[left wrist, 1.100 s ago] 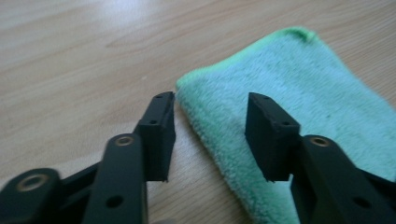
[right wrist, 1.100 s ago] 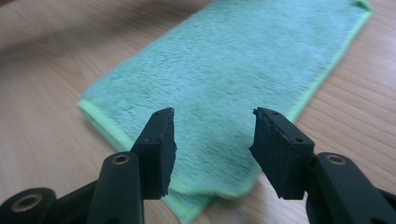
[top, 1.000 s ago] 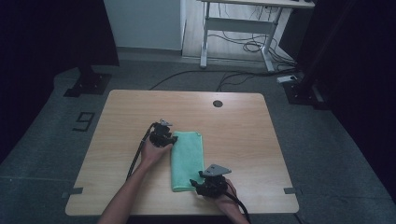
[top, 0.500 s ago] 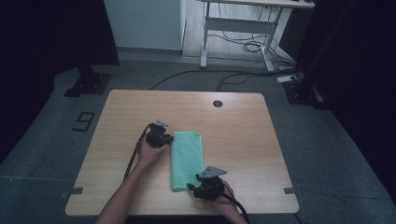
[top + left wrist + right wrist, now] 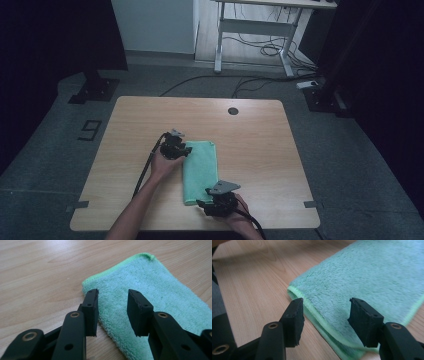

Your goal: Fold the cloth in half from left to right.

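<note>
A green towel, folded into a long strip, lies flat on the wooden table. My left gripper sits at the towel's far left corner. In the left gripper view this gripper stands open, its jaws having just been opening. The towel's edge lies under the gap, and the pads do not press on it. My right gripper rests at the towel's near end. In the right gripper view it is open, and the hemmed edge of the towel runs between its jaws untouched.
A round cable hole sits near the table's far edge. The left gripper's cable trails back along the forearm. Beyond the table stand a white desk frame and floor cables. Bare wood lies right of the towel.
Both hands stay almost where they were, and the towel lies as before.
</note>
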